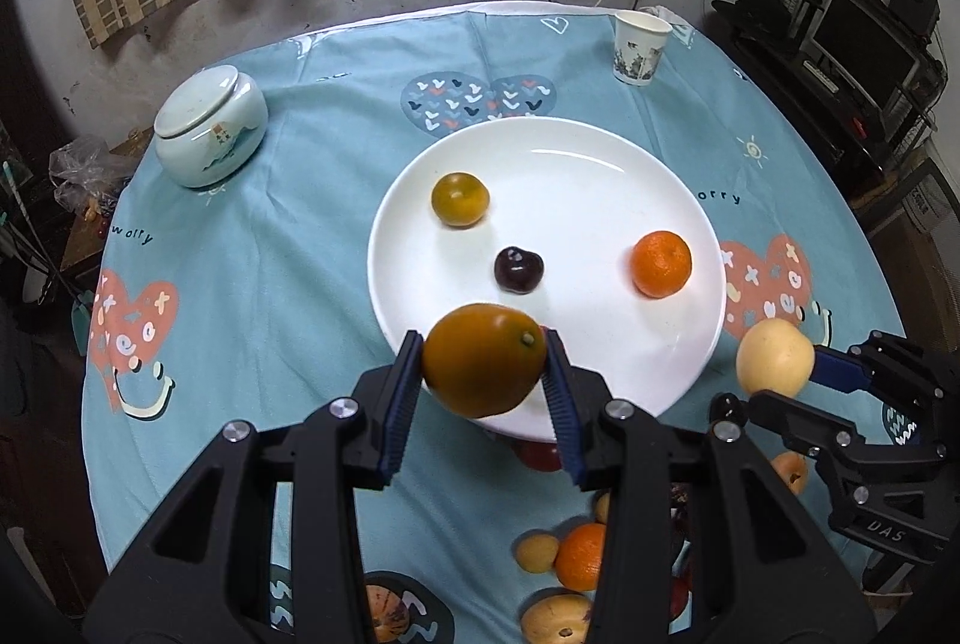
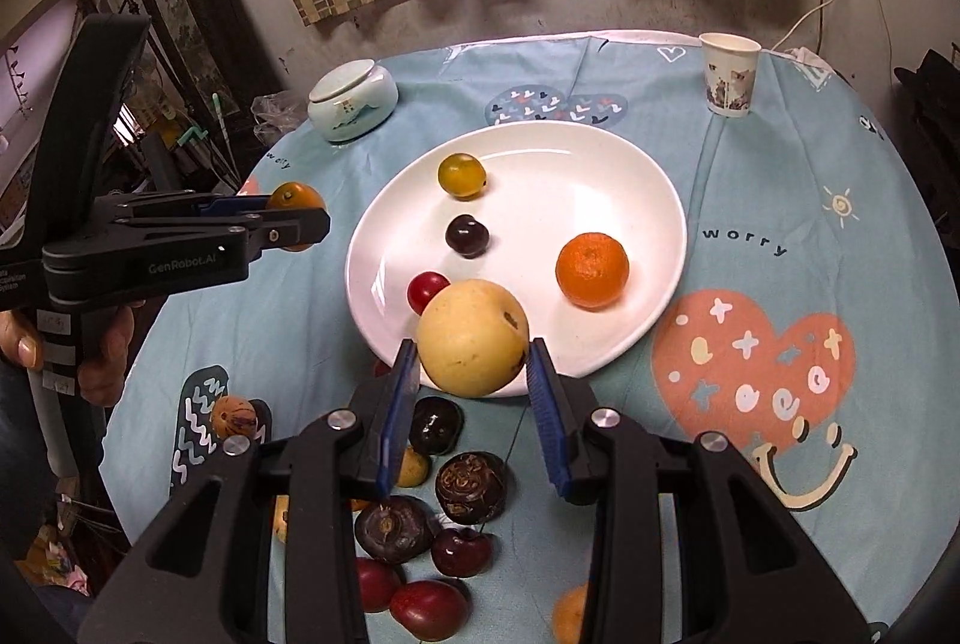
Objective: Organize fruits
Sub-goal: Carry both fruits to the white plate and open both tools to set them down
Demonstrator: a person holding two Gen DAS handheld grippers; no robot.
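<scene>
A white plate (image 1: 600, 152) (image 2: 600, 158) lies mid-table, holding a yellow-green citrus (image 1: 460, 199) (image 2: 461, 175), a dark cherry (image 1: 518, 270) (image 2: 467, 236) and a tangerine (image 1: 661, 264) (image 2: 592, 270). A small red fruit (image 2: 427, 288) sits at the plate's near rim. My left gripper (image 1: 485, 365) (image 2: 282, 218) is shut on a greenish-orange citrus (image 1: 483, 358) (image 2: 295, 196), held above the plate's near edge. My right gripper (image 2: 472, 365) (image 1: 780, 374) is shut on a pale yellow pear-like fruit (image 2: 473, 338) (image 1: 774, 357) by the plate's near rim.
Loose fruits lie on the blue cloth near me: dark chestnut-like ones (image 2: 471, 485), cherries (image 2: 461, 551), red plums (image 2: 429, 611), a tangerine (image 1: 581, 555). A lidded ceramic jar (image 1: 210, 128) (image 2: 353, 100) stands at the far left, a paper cup (image 1: 639, 47) (image 2: 729, 73) at the far right.
</scene>
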